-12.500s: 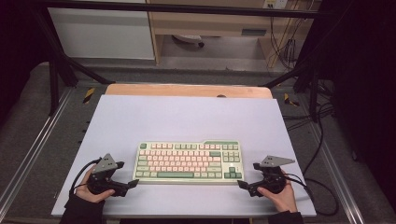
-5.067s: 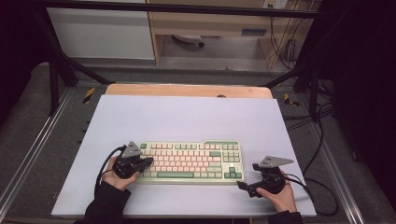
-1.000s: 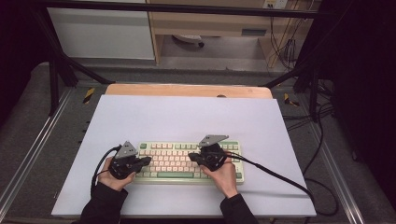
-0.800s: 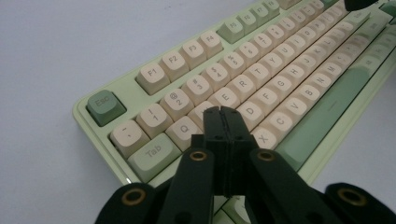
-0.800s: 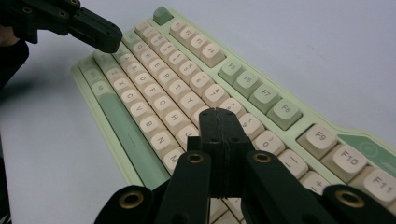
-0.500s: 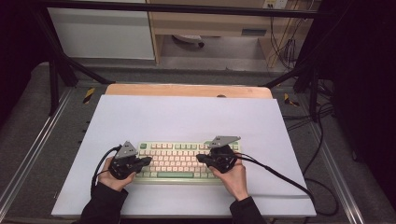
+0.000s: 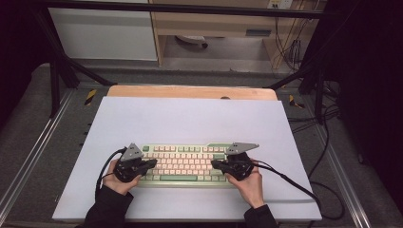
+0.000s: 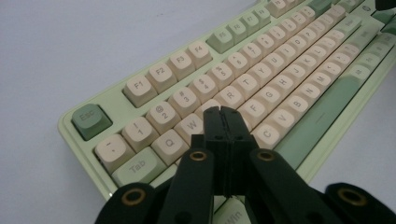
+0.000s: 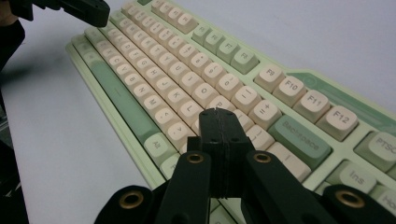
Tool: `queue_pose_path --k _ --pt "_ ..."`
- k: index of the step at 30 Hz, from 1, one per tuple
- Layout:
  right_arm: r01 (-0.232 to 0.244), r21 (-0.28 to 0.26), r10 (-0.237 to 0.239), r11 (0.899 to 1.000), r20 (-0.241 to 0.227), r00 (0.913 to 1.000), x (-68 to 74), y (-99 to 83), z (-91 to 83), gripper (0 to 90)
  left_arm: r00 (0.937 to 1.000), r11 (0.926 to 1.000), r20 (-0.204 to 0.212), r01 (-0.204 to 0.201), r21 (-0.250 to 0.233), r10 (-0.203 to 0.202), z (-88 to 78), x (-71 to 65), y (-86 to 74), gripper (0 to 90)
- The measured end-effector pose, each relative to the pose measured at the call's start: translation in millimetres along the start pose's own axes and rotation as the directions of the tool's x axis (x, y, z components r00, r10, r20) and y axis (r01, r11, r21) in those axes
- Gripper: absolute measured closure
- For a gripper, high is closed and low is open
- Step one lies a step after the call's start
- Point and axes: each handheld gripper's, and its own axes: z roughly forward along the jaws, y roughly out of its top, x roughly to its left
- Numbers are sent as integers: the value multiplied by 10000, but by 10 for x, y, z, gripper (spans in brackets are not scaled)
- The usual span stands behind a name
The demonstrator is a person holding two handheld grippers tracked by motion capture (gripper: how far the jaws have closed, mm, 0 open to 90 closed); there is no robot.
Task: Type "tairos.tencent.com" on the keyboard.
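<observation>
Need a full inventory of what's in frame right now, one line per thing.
Mechanical keyboard with cream and green keycaps: one, pale green case, near edge of the mat, centred.
Flat pale lavender mat: one, covers most of the table.
Light wooden tabletop: one, strip showing past the mat's far edge.
Black cables: several, hanging and lying at the right of the table.
White panel: one, behind the table, far left.
Left gripper: one, black, jaws shut, over the keyboard's left end near the W and E keys.
Right gripper: one, black, jaws shut, over the keyboard's right end by the P key.
Hands in dark sleeves: two, each holding a gripper.
</observation>
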Motion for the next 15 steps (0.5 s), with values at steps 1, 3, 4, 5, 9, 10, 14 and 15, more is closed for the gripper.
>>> queue_pose_path --k 1,3,4,5,9,10,14,15 --pt "-26 14 26 10000 -1 10000 -9 -17 -9 900 10000 10000 9 -3 -2 3 12 -11 9 898" --pt "-131 33 131 9999 4 9999 -21 -49 -30 900 10000 10000 8 -74 45 74 38 -31 29 898" --pt "-124 13 124 9999 24 9999 -28 -65 -35 900 10000 10000 12 -63 41 63 53 -41 38 898" --pt "-101 34 101 9999 13 9999 -36 -77 -44 900 10000 9999 3 -91 72 91 66 -49 48 898" --pt "-202 53 201 9998 24 9998 -55 -120 -64 900 9999 9998 -28 -168 73 169 115 -84 87 898" --pt "-173 19 173 9998 40 9998 -61 -130 -65 900 9998 9998 -33 -181 78 181 127 -91 99 898" --pt "-198 49 197 9998 54 9998 -65 -153 -70 900 9997 9997 -65 -250 64 250 167 -113 147 898" --pt "-211 41 211 9998 49 9998 -63 -155 -70 900 9996 9996 -78 -262 58 263 177 -116 158 898"
